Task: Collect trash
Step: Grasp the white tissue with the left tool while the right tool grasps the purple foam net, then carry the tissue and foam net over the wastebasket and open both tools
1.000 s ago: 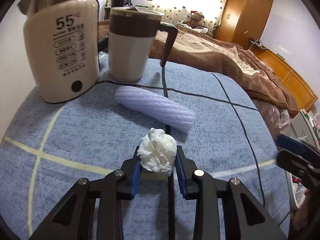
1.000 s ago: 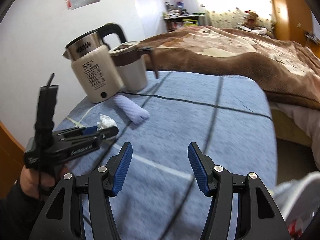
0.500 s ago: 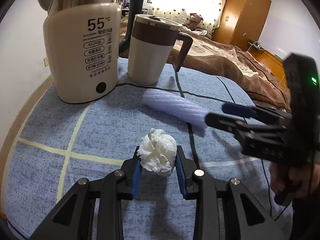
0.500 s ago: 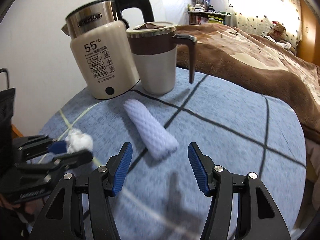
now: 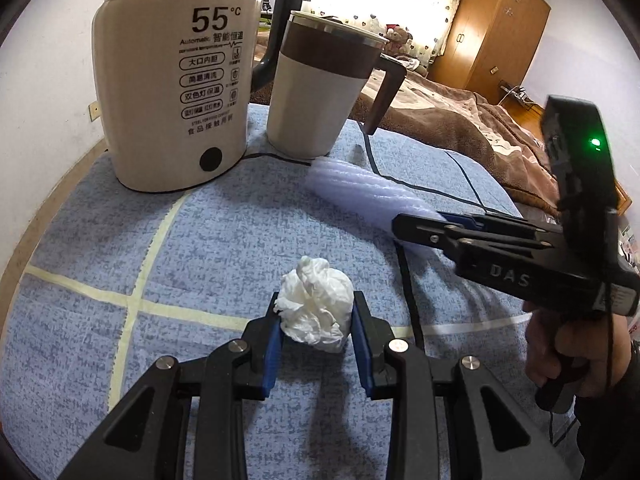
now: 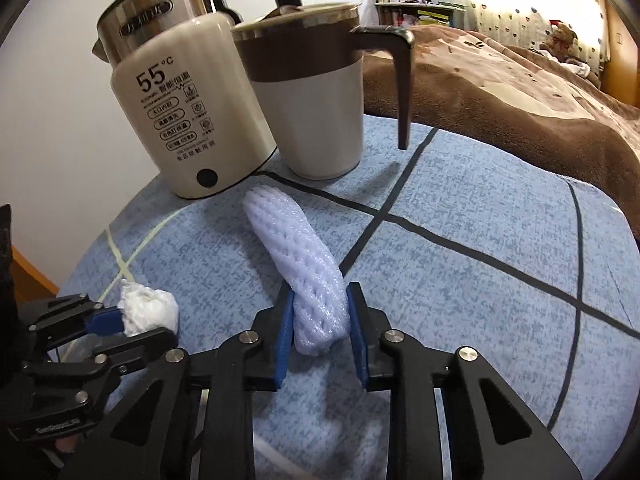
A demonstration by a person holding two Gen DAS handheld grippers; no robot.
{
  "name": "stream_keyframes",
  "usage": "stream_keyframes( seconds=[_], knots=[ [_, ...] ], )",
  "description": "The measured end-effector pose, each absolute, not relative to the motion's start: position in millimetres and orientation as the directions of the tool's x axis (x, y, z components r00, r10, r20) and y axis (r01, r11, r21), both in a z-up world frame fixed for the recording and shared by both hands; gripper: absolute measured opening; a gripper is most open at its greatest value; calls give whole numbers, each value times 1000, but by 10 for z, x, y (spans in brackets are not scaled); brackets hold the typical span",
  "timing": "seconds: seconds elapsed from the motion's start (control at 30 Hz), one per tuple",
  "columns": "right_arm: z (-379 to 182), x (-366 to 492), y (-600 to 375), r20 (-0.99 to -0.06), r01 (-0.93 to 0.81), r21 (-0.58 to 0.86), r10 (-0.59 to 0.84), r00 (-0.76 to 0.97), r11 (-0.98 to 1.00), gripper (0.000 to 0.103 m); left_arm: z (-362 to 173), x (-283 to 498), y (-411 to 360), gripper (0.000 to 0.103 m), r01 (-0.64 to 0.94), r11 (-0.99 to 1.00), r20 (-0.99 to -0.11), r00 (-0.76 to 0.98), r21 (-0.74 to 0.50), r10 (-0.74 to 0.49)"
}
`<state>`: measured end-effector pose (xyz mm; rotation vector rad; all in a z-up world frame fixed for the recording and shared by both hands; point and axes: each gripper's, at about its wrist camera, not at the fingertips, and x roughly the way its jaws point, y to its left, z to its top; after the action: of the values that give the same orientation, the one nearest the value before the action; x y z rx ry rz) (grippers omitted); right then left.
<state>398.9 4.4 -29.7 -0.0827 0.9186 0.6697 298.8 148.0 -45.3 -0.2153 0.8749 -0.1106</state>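
STEP: second pickup | LEFT: left gripper (image 5: 314, 334) is pinched on tissue (image 5: 314, 310), held near, left of centre | RIGHT: right gripper (image 6: 320, 330) jaws are closing on near end of foam net (image 6: 298, 258) lying on cloth (image 6: 460, 280) before kettle (image 6: 180, 112) and mug (image 6: 316, 100) | NEXT: grip to be firmed, then both lifted toward a bin, judged

- Kettle (image 5: 172, 88): lid and spout cut off by the top edge of the left wrist view.
- Foam net sleeve (image 5: 360, 188): its near end hidden behind the right gripper (image 5: 416, 226).
- Teddy bear (image 6: 562, 38) beyond the bed (image 6: 500, 92): small, blurred.
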Motion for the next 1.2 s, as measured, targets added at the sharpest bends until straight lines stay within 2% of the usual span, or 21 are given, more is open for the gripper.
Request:
stream_keyframes(
  seconds=[0.47, 1.2],
  knots=[
    [-14, 3269, -599, -743, -503, 207, 470, 477, 839, 25, -278, 2734, 1065, 33, 66, 974, -731, 650, -218, -208],
    [177, 1806, -2234, -719, -270, 244, 360, 595, 932, 25, -101, 2150, -331, 33, 305, 923, -717, 586, -236, -377]
  ],
)
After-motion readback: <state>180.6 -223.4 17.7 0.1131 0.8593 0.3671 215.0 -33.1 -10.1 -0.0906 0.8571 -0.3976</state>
